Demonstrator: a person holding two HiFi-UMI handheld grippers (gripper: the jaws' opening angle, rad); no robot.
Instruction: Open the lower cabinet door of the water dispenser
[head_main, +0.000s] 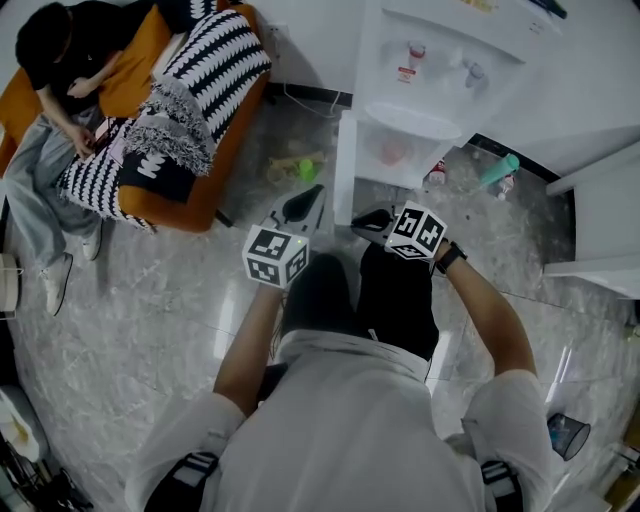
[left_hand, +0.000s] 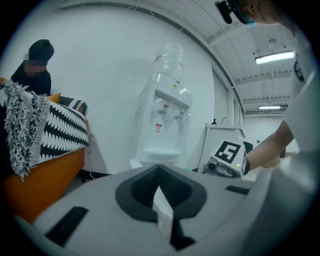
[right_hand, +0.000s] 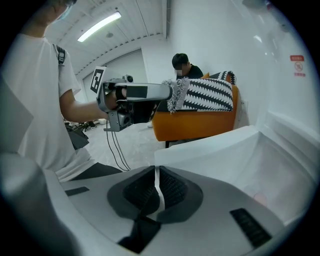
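Both jaw pairs are together on nothing, left gripper (head_main: 300, 206) held clear, right gripper (head_main: 372, 220) just beside the white lower cabinet door (head_main: 344, 170), already swung out from the tall white plastic water dispenser (head_main: 440, 60); I'd push its free edge along the hinge arc, not straight out.

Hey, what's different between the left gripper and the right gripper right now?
The right gripper sits by the near edge of the open cabinet door. The left gripper hangs left of that door, over the floor. The left gripper points at the water dispenser, while the right gripper points across its front toward the orange sofa. Both have their jaws together with nothing gripped.
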